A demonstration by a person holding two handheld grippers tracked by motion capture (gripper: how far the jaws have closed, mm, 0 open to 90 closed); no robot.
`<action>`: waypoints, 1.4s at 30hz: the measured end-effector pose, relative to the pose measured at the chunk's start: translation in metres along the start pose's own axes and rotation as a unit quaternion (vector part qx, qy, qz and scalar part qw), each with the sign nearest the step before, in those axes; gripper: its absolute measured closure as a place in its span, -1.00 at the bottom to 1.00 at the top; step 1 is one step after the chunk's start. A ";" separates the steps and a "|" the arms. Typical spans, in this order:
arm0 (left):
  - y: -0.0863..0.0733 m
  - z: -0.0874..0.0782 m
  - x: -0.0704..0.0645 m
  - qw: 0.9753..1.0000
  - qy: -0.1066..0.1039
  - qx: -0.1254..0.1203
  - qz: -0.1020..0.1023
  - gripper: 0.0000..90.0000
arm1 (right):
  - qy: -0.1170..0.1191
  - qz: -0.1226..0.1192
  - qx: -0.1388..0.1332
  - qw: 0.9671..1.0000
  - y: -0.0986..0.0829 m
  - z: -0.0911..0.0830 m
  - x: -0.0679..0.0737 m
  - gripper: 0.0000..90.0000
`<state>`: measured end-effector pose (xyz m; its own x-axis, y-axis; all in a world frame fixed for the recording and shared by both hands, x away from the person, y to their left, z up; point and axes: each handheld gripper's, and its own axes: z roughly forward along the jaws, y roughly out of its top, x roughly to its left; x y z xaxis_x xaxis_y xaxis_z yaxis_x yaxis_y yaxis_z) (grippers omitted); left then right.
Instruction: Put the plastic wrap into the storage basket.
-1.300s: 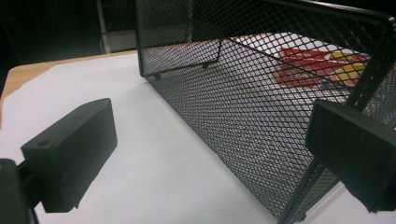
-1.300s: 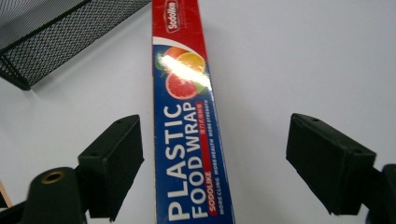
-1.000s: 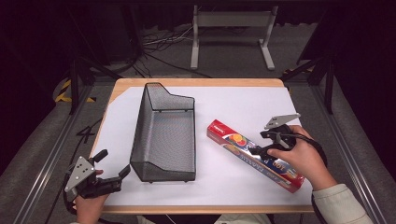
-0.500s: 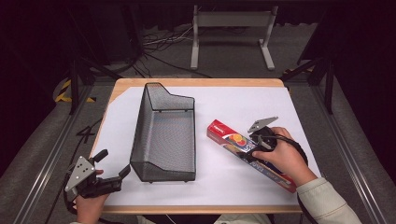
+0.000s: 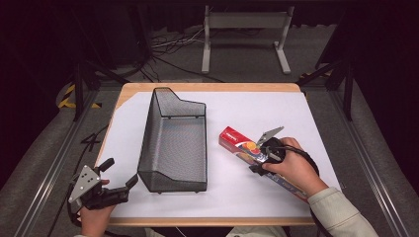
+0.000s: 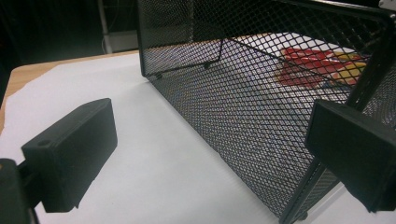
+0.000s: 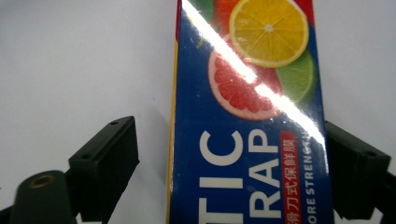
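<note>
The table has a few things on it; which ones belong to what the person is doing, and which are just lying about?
Part of the job:
- plastic wrap box, lying flat between the open jaws of the right hand-held gripper
- black mesh basket, probably where the box goes
- left hand-held gripper, open beside the basket's near corner

Just lying about:
- white sheet covering the table
- metal stand and cables on the floor behind

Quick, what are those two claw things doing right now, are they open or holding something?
Left gripper: open, holding nothing, beside the mesh basket.
Right gripper: open, fingers either side of the plastic wrap box, not yet clamped.
</note>
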<state>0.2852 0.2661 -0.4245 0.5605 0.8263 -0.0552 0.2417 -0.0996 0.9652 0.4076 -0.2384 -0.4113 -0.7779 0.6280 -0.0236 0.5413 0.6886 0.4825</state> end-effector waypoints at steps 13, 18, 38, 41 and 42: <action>0.000 0.000 0.000 1.000 0.000 0.000 0.000 -0.93 | -0.029 -0.011 0.036 0.999 0.001 0.005 0.000 -0.18; 0.000 0.000 0.000 1.000 0.001 0.000 0.001 -0.93 | -0.028 -0.005 0.042 0.999 0.002 0.004 0.000 -0.13; 0.001 -0.001 0.000 1.000 0.003 -0.003 0.001 -0.93 | -0.033 0.031 -0.010 0.999 0.026 -0.038 -0.002 -0.10; 0.001 -0.001 0.000 1.000 0.003 -0.004 0.001 -0.93 | -0.032 0.035 -0.016 0.999 0.030 -0.042 -0.001 -0.10; 0.001 -0.001 0.000 1.000 0.003 -0.004 0.001 -0.93 | -0.030 0.043 -0.024 0.998 0.034 -0.046 0.000 -0.10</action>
<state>0.2847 0.2666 -0.4233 0.5553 0.8300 -0.0519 0.2345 -0.0964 0.9673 0.4116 -0.2315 -0.3545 -0.7080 0.7055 -0.0331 0.5879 0.6146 0.5260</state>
